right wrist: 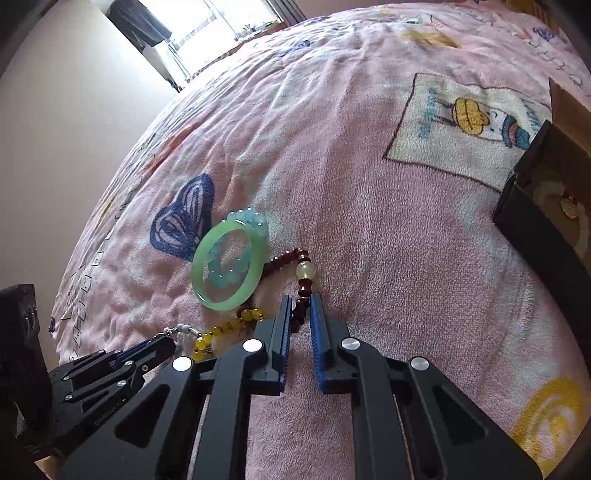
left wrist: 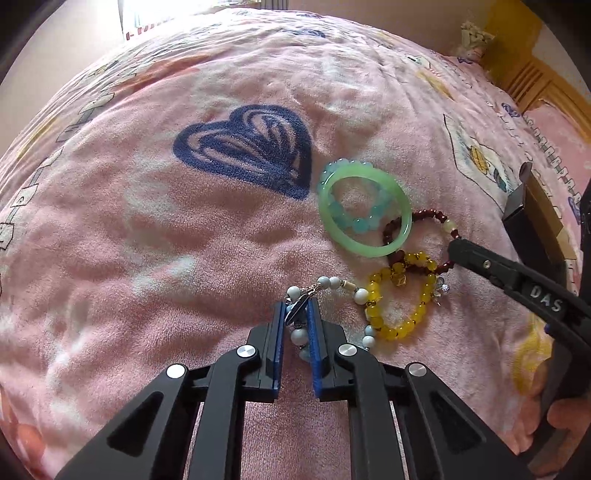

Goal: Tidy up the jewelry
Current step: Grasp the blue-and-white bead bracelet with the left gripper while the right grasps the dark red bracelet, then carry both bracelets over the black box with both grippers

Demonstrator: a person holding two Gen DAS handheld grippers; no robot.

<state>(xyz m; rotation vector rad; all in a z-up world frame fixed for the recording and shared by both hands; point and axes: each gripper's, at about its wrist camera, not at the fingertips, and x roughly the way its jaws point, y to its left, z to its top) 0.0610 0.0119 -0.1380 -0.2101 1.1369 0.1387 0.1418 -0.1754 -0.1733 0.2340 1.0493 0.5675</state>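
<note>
Several bracelets lie in a heap on a pink blanket (left wrist: 147,240). A green jade bangle (left wrist: 364,208) rests over a light blue bead bracelet (left wrist: 364,221) and a dark red bead bracelet (left wrist: 428,216). A yellow bead bracelet (left wrist: 399,299) lies in front. My left gripper (left wrist: 297,310) is closed around a white and pale blue bead bracelet (left wrist: 332,284) with a metal charm. My right gripper (right wrist: 300,306) is closed around the dark red bead bracelet (right wrist: 301,291), just below its pale bead. The bangle (right wrist: 229,266) lies left of it.
A dark open box (right wrist: 546,206) with a gold lining stands on the blanket at the right, a small trinket inside. It also shows in the left wrist view (left wrist: 532,210). A wooden headboard (left wrist: 532,74) is at the far right. A window (right wrist: 221,22) is beyond the bed.
</note>
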